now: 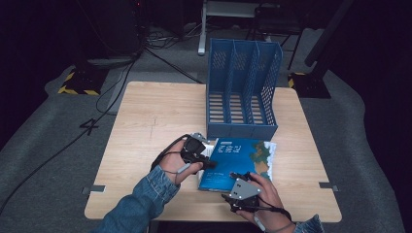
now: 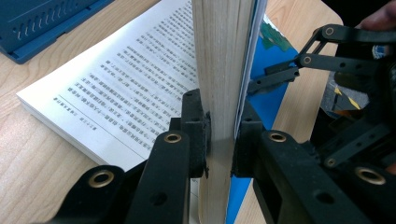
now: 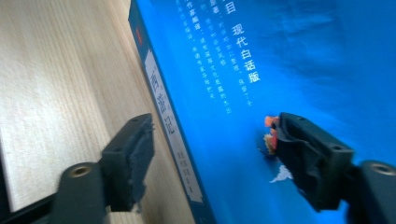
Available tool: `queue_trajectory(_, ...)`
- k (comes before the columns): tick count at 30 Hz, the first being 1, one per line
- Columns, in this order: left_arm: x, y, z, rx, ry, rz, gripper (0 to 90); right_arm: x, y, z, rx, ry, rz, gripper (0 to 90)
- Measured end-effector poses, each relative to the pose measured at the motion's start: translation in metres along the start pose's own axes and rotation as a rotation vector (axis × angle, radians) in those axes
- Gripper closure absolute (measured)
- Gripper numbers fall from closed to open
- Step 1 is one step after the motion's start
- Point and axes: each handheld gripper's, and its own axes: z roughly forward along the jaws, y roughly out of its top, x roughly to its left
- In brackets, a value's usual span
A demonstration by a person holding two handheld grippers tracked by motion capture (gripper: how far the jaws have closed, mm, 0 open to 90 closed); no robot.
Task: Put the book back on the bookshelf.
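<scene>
The blue book (image 1: 240,162) lay on the near half of the table (image 1: 150,121), just in front of the blue file rack (image 1: 241,90), with its spine toward the person and its cover facing up. In the left gripper view part of it stood lifted: a thick sheaf of pages (image 2: 219,70) with the blue cover rose on edge, while the remaining printed pages (image 2: 116,93) lay flat on the wood.

The left gripper (image 2: 220,140) was clamped on that raised sheaf near its edge, both pads pressed against the paper. In the high view it sat at the book's left side, held by a hand in a denim sleeve (image 1: 145,194).

The right gripper (image 3: 210,144) had its jaws apart (nothing pinched between them), straddling the spine edge: one jaw over the bare table, the other over the blue cover. Whether the pads touched the cover could not be told. In the high view it lay at the book's near edge.
</scene>
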Motion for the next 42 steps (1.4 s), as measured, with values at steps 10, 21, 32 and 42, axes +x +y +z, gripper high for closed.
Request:
queue_trajectory(10,0.0,0.0,0.002,0.014,-0.004,-0.008,79.2,0.007,-0.005,0.017,0.009,-0.125,-0.159,12.2)
queue_trajectory(21,0.002,-0.001,0.005,0.018,-0.015,-0.03,79.1,0.008,-0.01,0.034,-0.002,-0.209,-0.19,0.2)
queue_trajectory(32,-0.001,0.001,0.002,-0.003,-0.033,-0.055,79.1,0.015,-0.004,0.041,0.03,-0.297,-0.155,0.0)
queue_trajectory(42,0.001,0.003,0.002,-0.031,-0.069,-0.096,78.7,0.011,-0.015,0.051,-0.043,-0.435,-0.214,0.0)
